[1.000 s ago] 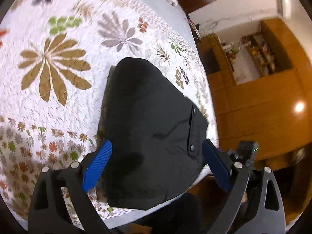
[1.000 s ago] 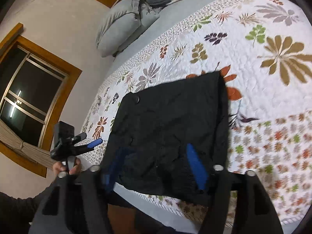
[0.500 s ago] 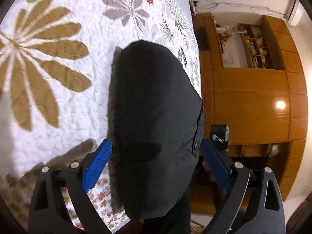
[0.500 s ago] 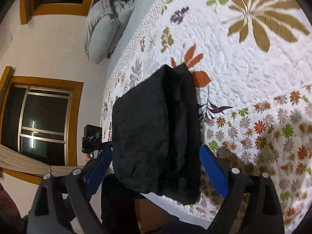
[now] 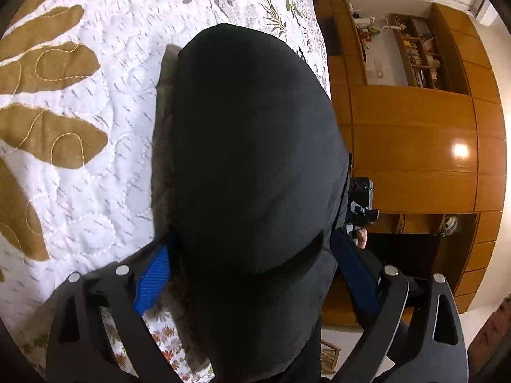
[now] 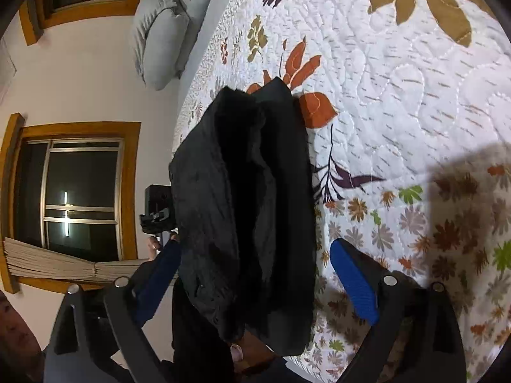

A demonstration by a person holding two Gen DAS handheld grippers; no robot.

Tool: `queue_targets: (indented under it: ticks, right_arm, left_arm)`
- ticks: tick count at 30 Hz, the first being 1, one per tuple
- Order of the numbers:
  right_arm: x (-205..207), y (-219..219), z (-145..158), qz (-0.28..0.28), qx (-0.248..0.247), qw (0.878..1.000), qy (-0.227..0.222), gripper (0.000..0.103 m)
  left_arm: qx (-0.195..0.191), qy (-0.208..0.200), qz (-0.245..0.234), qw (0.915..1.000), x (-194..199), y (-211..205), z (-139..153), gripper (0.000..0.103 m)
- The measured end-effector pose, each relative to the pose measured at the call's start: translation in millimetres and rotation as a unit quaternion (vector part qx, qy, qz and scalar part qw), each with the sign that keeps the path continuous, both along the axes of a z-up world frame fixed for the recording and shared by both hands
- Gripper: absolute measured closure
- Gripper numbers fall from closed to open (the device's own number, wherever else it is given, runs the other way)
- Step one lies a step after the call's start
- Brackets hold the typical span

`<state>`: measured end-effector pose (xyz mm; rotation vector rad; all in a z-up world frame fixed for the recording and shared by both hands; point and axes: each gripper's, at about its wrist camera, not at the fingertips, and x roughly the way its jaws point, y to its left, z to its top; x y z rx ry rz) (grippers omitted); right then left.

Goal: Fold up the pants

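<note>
Straddling the pants [image 5: 255, 166] from opposite ends, I have both tools at the folded stack, which I use as the reference landmark. Nearest the left wrist camera, the left gripper [image 5: 252, 274] has its jaws spread wide, one blue pad on each side of the stack's near end; I cannot confirm that either pad grips cloth, so I read the jaws as released. The spread suits a bracketing position, ready to square the bundle rather than pinch a single layer.

In the right wrist view, the right gripper [image 6: 255, 274] is likewise spread, its pads flanking the pants' near end without clamping. From this end the layers show as separate dark flaps, one leaning over the other, so I judge the fold nearly complete but not yet pressed flat.

The pants lie on the quilt [image 6: 415, 102], at the bed's edge, with part of the stack overhanging toward the operator. Beyond the pants, the quilt continues to a grey pillow [image 6: 166, 28]. Past the pants' other side stands a wooden cabinet [image 5: 412, 146].
</note>
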<state>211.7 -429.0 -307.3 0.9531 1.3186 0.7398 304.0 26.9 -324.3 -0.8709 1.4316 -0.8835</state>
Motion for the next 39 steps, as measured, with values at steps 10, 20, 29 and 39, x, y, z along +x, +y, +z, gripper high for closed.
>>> queue_targets:
  ticks: [10, 20, 29, 39]
  right_arm:
    - [0, 17, 3, 0.045, 0.005, 0.999, -0.012, 0.003]
    - [0, 40, 12, 0.054, -0.001, 0.998, -0.030, 0.031]
    - [-3, 43, 37, 0.042, 0.003, 0.998, -0.052, 0.060]
    - [27, 92, 70, 0.060, 0.004, 0.995, -0.080, 0.062]
  left_arm:
    - [0.003, -0.007, 0.010, 0.9999, -9, 3, -1, 0.031]
    - [0.017, -0.023, 0.029, 0.9992, -16, 7, 12, 0.064]
    - [-0.003, -0.037, 0.039, 0.9986, -22, 6, 33, 0.076]
    - [0.004, -0.070, 0.063, 0.9956, -2, 54, 62, 0.077]
